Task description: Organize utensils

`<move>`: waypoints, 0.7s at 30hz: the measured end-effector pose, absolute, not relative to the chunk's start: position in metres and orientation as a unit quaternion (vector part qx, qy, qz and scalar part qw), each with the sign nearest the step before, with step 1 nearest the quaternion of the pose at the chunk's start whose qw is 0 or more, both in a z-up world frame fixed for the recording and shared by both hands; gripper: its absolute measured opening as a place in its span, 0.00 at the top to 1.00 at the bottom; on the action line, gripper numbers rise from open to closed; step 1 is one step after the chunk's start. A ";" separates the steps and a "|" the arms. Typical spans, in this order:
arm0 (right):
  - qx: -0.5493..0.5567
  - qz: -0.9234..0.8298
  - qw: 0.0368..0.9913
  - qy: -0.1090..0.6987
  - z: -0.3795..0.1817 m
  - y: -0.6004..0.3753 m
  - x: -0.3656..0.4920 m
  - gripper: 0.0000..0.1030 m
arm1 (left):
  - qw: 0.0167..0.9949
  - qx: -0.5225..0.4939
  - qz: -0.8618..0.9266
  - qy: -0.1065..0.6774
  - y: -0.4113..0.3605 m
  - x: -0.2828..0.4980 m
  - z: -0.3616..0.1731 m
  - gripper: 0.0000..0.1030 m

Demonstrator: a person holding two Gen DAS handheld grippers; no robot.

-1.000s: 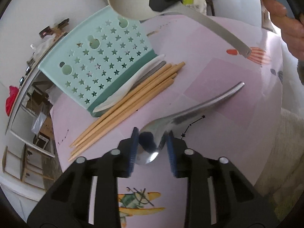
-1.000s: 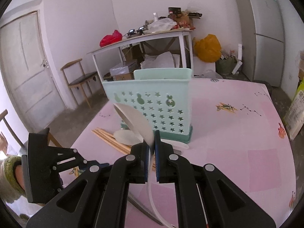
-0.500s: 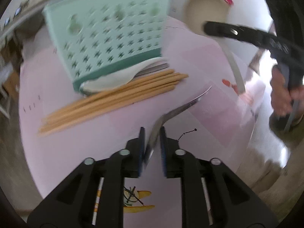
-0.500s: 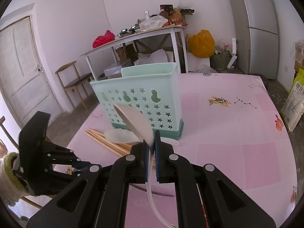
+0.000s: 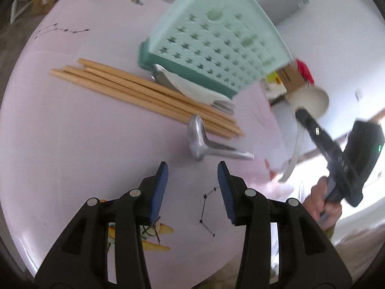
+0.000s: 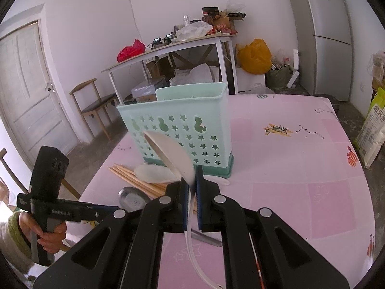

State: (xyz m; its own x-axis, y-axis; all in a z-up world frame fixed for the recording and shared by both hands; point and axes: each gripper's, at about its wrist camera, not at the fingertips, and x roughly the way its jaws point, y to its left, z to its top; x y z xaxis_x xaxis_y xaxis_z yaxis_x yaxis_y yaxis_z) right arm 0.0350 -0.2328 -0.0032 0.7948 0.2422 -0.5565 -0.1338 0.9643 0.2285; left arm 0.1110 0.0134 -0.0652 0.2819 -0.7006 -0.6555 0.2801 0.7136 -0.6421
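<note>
Pink bench (image 5: 72,144) | left gripper (image 5: 192,178) jaws just been opening, nothing between; metal spoon (image 5: 204,144) lying just ahead, chopsticks (image 5: 144,91) beyond | right gripper (image 6: 191,187) clamped on white ladle (image 6: 170,154), mint caddy (image 6: 178,132) ahead | risk: thin bowl-edge hold, could slip in transit

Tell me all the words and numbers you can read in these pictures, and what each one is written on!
Left gripper, side of its body, seen from the right wrist camera: white lettering, too blurred to read.
Sack on the floor, at the right edge: large characters, too distorted to read.
Refrigerator: small sticker near the top, too small to read.
Utensil holder: star and gourd cut-outs only, no words.
</note>
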 end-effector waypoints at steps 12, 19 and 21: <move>0.101 0.095 0.944 0.301 -0.004 -0.243 0.032 0.94 | 0.806 -0.197 -0.270 0.488 -0.002 0.139 -0.060 0.67; 0.108 0.085 0.947 0.290 0.001 -0.251 0.025 0.94 | 0.813 -0.195 -0.255 0.485 -0.005 0.138 -0.064 0.96; 0.108 0.082 0.949 0.285 0.004 -0.253 0.022 0.94 | 0.821 -0.191 -0.255 0.473 -0.002 0.131 -0.053 0.97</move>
State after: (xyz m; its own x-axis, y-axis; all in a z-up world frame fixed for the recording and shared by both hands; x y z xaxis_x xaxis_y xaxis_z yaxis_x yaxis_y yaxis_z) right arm 0.0218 -0.2532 0.0040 0.8240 0.2178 -0.5231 -0.0945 0.9630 0.2522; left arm 0.1305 -0.0024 -0.0534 0.4215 -0.5999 -0.6800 0.2386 0.7968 -0.5551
